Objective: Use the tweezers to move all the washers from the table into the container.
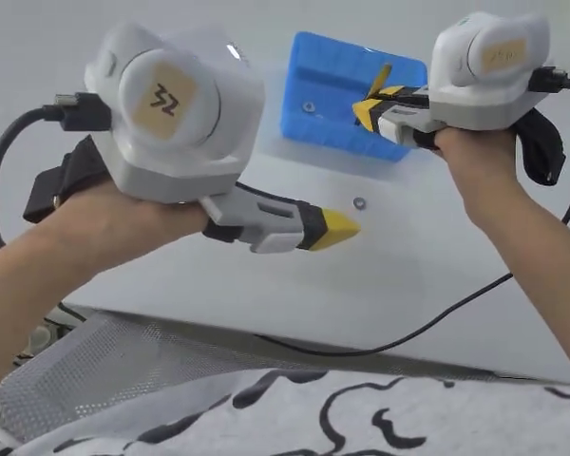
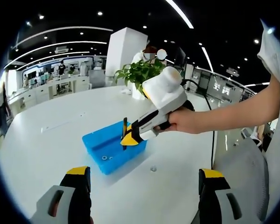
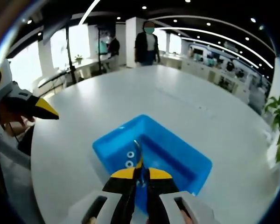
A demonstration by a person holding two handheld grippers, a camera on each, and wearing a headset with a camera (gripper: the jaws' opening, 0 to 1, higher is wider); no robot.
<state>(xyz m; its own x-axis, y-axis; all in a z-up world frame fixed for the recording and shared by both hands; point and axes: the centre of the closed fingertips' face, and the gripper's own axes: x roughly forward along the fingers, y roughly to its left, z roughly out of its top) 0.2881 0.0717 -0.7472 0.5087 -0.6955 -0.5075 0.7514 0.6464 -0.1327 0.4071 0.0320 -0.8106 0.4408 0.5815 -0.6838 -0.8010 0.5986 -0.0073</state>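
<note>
At the left, the left gripper (image 2: 143, 178) hangs over the white counter (image 1: 266, 275) with its yellow-tipped jaws spread wide and nothing between them. A tan sticker (image 1: 168, 98) on its round housing carries a dark handwritten mark that looks like "32". Just past its tip a single washer (image 1: 359, 202) lies on the bare counter, in front of the blue container (image 1: 347, 142) and apart from it. Inside the container, near its left side, the right gripper view shows two washers (image 3: 130, 154) lying side by side. To the right, the right gripper (image 1: 366, 109) is held above the container, its jaws pressed together on the tweezers (image 1: 381, 80), whose tips point down into the tray close to those two washers. A paler sticker (image 1: 503, 54) on this gripper bears writing too faint to read.
</note>
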